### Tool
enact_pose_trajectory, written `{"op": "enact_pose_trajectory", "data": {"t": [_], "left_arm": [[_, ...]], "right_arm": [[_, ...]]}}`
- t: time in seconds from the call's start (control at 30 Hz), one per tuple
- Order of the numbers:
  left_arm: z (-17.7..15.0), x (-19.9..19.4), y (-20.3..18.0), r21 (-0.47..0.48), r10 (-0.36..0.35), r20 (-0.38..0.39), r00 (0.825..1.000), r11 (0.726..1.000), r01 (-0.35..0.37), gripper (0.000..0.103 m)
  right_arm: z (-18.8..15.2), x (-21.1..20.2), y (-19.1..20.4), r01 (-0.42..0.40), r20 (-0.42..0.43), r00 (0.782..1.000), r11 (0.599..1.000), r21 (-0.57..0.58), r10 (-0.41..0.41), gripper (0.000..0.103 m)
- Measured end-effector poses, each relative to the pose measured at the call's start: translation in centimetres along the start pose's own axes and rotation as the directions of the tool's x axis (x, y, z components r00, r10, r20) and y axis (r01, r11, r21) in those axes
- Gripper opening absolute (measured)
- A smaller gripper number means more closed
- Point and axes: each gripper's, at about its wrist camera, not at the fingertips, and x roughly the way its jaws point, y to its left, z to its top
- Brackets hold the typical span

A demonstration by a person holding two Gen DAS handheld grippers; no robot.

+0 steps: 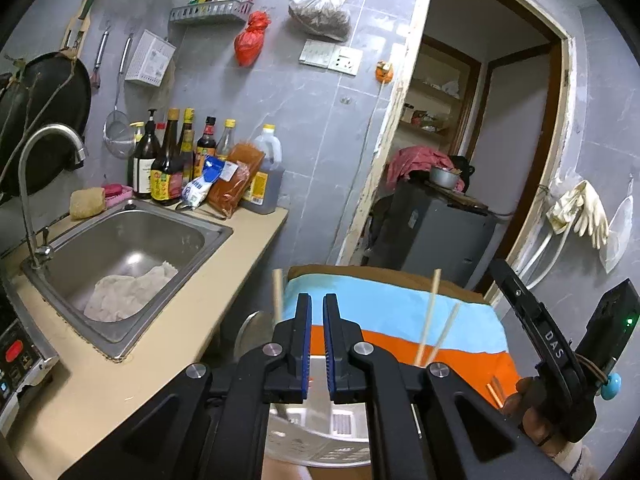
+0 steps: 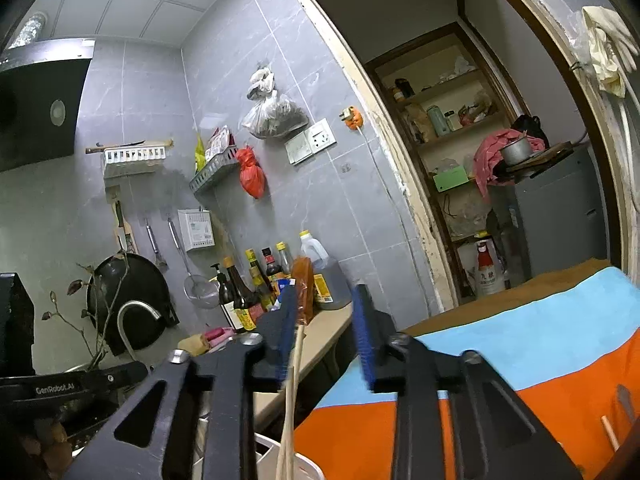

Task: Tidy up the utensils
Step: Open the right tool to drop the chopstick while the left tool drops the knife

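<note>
Frankly, much is blocked from where I sit. My left gripper (image 1: 317,344) hovers over a white slotted basket (image 1: 320,446), jaws narrowed to a slim gap with nothing between them; its frame hides most of the basket. Chopsticks (image 1: 434,320) rise from behind that frame above the striped cloth (image 1: 400,312). My right gripper (image 2: 328,336) has jaws wide apart; a chopstick (image 2: 294,380) lies against the left pad, unclamped, its lower end cut off. More sticks (image 1: 495,392) on the cloth are partly hidden.
</note>
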Motion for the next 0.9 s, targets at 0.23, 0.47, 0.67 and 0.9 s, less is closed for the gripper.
{"op": "enact_pose_trajectory", "data": {"t": [0.23,0.47,0.67,0.9], "left_arm": [[0.2,-0.8,-2.9,-0.018,-0.069,0.061,0.996,0.997,0.070,0.043],[0.0,-0.8,-7.3,0.006,-0.121,0.094,0.988,0.993,0.121,0.072],[-0.9,-0.9,-11.8,0.052,-0.152,0.128,0.980,0.988,0.146,0.095],[-2.7,-0.5,-16.5,0.100,-0.165,0.141,0.976,0.983,0.152,0.102]], "right_arm": [[2.5,-2.7,-1.2,0.045,-0.014,0.999,0.998,-0.035,-0.046,0.058],[6.0,-6.7,-3.5,0.096,0.006,0.995,0.993,-0.067,-0.096,0.080],[8.2,-10.4,-6.3,0.159,0.026,0.987,0.984,-0.075,-0.157,0.102],[9.9,-14.2,-9.4,0.237,0.034,0.972,0.965,-0.113,-0.234,0.102]]}}
